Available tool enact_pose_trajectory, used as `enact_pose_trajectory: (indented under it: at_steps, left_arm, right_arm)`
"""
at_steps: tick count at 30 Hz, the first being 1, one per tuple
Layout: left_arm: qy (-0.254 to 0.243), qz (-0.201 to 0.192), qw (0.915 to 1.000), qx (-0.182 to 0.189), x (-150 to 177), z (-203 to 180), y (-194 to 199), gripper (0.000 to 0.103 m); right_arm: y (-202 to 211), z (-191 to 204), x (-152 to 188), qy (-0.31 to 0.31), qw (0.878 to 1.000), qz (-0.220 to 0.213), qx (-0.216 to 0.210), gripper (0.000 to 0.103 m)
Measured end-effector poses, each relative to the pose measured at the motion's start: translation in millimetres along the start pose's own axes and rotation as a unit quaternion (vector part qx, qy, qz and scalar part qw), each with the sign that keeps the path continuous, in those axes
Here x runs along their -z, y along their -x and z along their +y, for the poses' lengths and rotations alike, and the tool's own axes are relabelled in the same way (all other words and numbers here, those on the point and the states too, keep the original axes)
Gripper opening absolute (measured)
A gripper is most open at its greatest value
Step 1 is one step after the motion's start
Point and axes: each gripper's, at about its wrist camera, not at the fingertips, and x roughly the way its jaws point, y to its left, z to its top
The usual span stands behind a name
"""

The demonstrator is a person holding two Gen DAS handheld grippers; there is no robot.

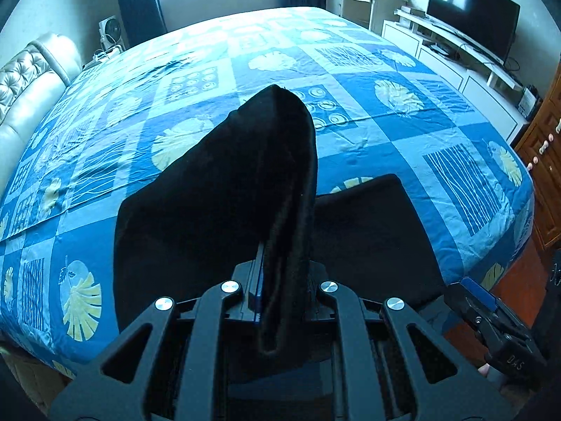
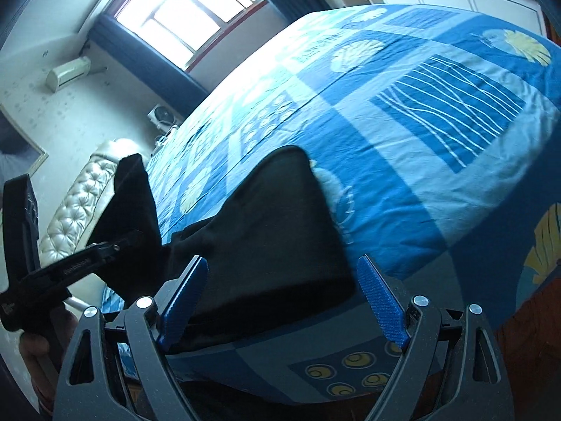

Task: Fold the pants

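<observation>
Blue patchwork bedding covered the bed [image 1: 385, 133] filling both frames; black pants [image 1: 217, 182] lay at its near edge, one end pinched between the closed fingers of the left claw [image 1: 280, 301] and rising up the middle of the left view; the rest spread lower right, stretching away between the wide, empty right claw [image 2: 280, 301], which looked nearer that flat part; white lettering on the claw bodies was too small to read surely.

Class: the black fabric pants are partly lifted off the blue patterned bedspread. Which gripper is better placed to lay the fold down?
Left. The left gripper is shut on the black fabric pants, raised above the blue patterned bedspread; the right gripper is open, holding nothing.
</observation>
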Motion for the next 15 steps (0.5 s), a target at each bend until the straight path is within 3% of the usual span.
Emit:
enact_pose_trajectory:
  at_steps: [7, 15]
  left_arm:
    - [-0.028, 0.016, 0.9993, -0.017, 11.4, -33.7, -26.3, 0.012]
    - [-0.033, 0.035, 0.9984, -0.029, 23.4, -44.9, -48.8, 0.012]
  right_arm:
    - [4.5, -17.0, 1.8, -0.023, 1.000, -0.002, -0.001, 0.086]
    - [2.4, -32.6, 5.8, -0.042, 0.999, 0.003, 0.001, 0.086]
